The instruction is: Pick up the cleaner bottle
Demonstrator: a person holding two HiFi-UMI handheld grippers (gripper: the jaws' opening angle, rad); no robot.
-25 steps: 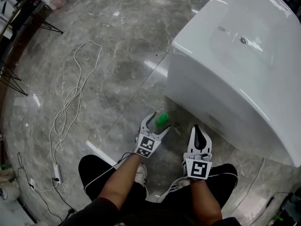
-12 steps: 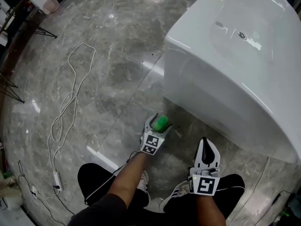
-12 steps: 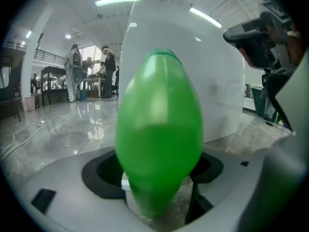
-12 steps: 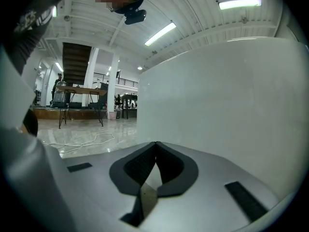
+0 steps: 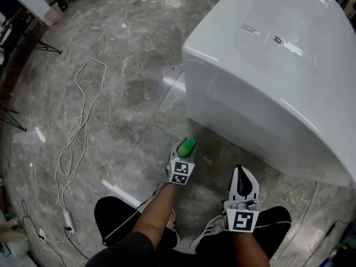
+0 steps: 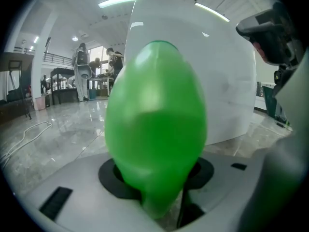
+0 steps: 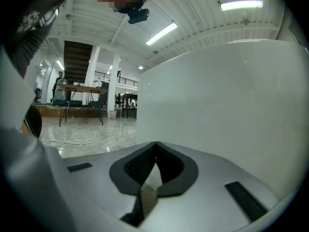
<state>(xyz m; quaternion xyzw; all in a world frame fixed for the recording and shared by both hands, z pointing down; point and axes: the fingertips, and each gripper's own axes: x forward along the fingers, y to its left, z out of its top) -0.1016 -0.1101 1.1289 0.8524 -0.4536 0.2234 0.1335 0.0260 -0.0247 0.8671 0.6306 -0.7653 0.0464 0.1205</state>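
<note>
The cleaner bottle [image 5: 187,146] shows as a green rounded top standing on the marble floor close to the corner of a white tub [image 5: 261,99]. My left gripper [image 5: 186,144] reaches down around it, and its jaws are closing with the bottle between them. In the left gripper view the green bottle [image 6: 155,129] fills the gap and both dark pads [image 6: 112,174] touch its sides. My right gripper [image 5: 240,176] hovers to the right, shut and empty, its tips meeting in front of the tub wall [image 7: 227,110] in the right gripper view.
The big white tub fills the upper right, with a drain fitting [image 5: 276,39] in its basin. A white cable [image 5: 78,124] loops over the floor at the left and ends in a power strip [image 5: 68,220]. The person's legs and shoes [image 5: 210,227] are below the grippers.
My left gripper has sunk down around the green bottle and its jaws have narrowed onto it. The right gripper shifted slightly to the right and stays shut.
</note>
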